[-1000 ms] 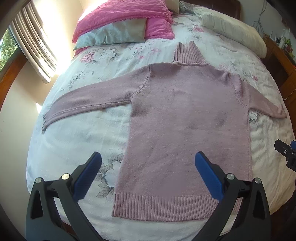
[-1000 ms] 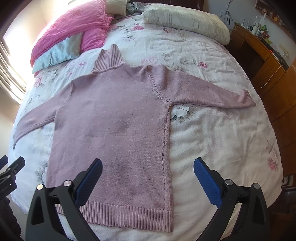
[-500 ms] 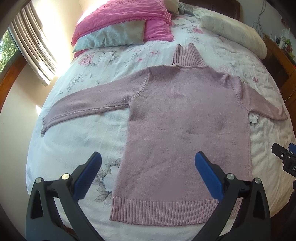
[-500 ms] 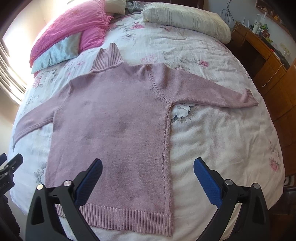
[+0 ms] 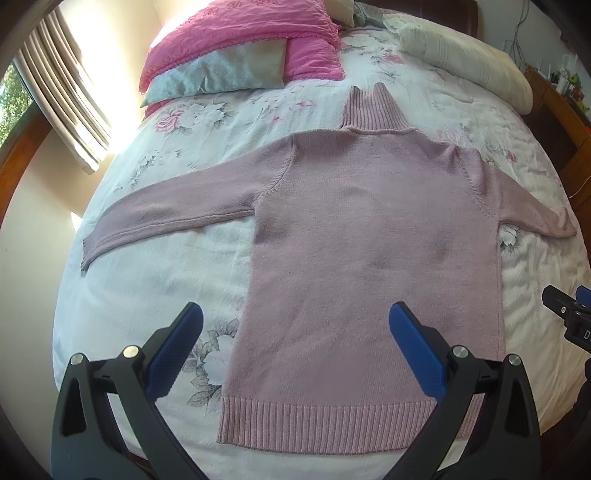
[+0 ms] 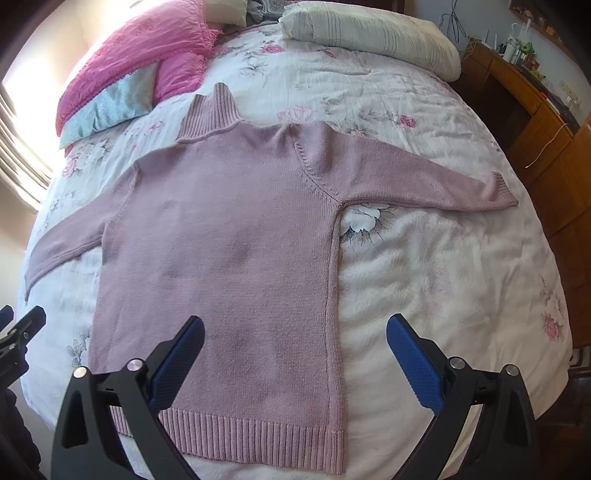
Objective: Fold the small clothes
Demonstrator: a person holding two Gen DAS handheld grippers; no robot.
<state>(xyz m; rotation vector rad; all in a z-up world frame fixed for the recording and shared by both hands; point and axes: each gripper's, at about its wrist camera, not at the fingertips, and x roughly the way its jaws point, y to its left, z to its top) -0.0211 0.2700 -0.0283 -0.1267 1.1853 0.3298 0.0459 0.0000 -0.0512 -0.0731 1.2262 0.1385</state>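
Observation:
A mauve knitted turtleneck sweater (image 5: 369, 258) (image 6: 229, 266) lies flat on the bed, both sleeves spread out sideways, collar toward the pillows and ribbed hem nearest me. My left gripper (image 5: 295, 325) hovers open above the lower body of the sweater, nothing between its blue pads. My right gripper (image 6: 295, 336) is open too, above the sweater's right side seam near the hem. Each gripper's black tip shows at the edge of the other's view.
The bed has a white floral cover (image 6: 443, 277). Pink and light blue pillows (image 5: 240, 48) lie at the head on the left, a white pillow (image 6: 369, 33) on the right. A curtained window (image 5: 55, 92) is to the left, wooden furniture (image 6: 535, 110) to the right.
Both grippers have drawn back and up slightly, so the sweater's hem sits a bit farther from them. The sweater has not moved. Both stay open.

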